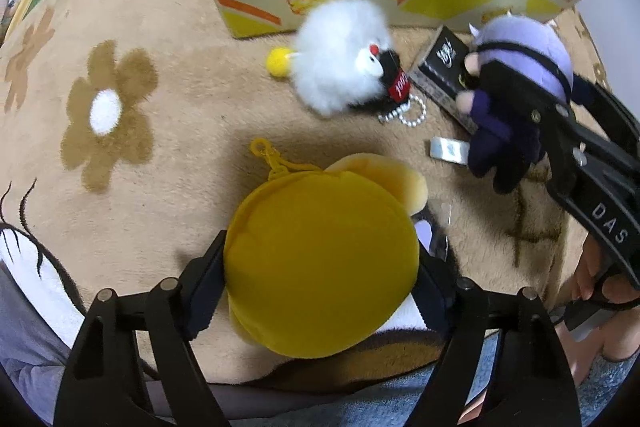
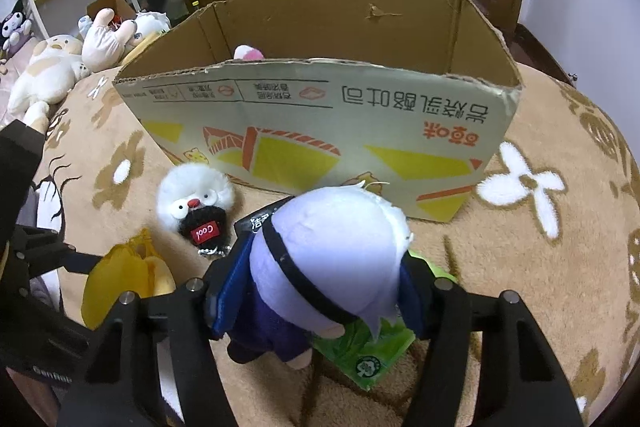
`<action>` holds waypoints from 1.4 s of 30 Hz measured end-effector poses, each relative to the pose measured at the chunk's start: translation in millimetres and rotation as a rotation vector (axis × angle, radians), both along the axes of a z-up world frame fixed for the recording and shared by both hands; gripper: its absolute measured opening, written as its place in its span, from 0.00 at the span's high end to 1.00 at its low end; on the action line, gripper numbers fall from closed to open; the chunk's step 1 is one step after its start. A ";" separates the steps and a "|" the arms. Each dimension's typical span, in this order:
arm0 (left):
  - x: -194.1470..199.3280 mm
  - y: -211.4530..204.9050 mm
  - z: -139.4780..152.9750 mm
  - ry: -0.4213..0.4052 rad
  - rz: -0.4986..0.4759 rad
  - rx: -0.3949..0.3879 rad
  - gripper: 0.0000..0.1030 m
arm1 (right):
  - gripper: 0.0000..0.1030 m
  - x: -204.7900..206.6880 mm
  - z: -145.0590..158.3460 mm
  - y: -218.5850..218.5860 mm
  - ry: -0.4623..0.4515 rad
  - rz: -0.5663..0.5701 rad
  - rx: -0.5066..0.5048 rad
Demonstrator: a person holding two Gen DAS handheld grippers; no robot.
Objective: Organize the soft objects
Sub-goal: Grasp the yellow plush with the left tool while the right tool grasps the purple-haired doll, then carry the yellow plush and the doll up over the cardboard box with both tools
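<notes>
My left gripper (image 1: 320, 279) is shut on a round yellow plush pouch (image 1: 320, 259) with a yellow clip, held above the tan flower blanket (image 1: 160, 131). My right gripper (image 2: 316, 287) is shut on a white-haired plush doll (image 2: 328, 263) in dark purple clothes; it also shows in the left wrist view (image 1: 516, 75). A fluffy white plush keychain (image 2: 196, 199) with a black beard and red "Cool" tag lies on the blanket between them, also in the left wrist view (image 1: 344, 55). An open cardboard box (image 2: 320, 107) stands just behind, a pink-white plush (image 2: 248, 53) peeking inside.
A black flat packet (image 1: 440, 67) and a small clear wrapper (image 1: 448, 149) lie on the blanket near the doll. A green packet (image 2: 368, 351) lies under the right gripper. Several plush toys (image 2: 52, 67) are piled at the far left, shelves behind.
</notes>
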State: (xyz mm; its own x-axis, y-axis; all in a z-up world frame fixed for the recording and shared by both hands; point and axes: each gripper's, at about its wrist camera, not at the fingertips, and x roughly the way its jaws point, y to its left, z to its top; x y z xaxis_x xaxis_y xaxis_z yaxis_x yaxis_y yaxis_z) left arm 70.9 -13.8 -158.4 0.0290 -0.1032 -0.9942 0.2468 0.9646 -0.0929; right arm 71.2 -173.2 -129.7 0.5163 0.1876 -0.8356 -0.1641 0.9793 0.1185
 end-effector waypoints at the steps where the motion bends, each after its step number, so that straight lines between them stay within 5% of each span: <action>1: 1.4 1.9 3.0 -0.015 0.009 0.000 0.22 | 0.34 -0.7 0.8 -0.7 0.000 0.000 -0.002; 20: -8.5 16.8 84.7 -0.487 0.084 0.028 0.22 | 0.35 -34.0 51.2 -22.7 -0.132 -0.054 0.068; 31: -25.3 9.2 128.4 -0.770 0.075 0.002 0.22 | 0.35 -53.5 95.1 -30.9 -0.367 -0.106 0.077; 42: -17.8 -1.8 151.3 -0.936 0.050 -0.004 0.22 | 0.35 -48.2 128.9 -38.4 -0.520 -0.178 0.047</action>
State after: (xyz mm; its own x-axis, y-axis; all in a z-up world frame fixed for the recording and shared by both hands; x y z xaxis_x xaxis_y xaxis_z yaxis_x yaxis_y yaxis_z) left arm 53.1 -15.6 -7.0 0.8215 -0.0832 -0.5640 0.1807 0.9763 0.1193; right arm 23.0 -211.6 -0.9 0.8861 0.0908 -0.4546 -0.0449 0.9928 0.1106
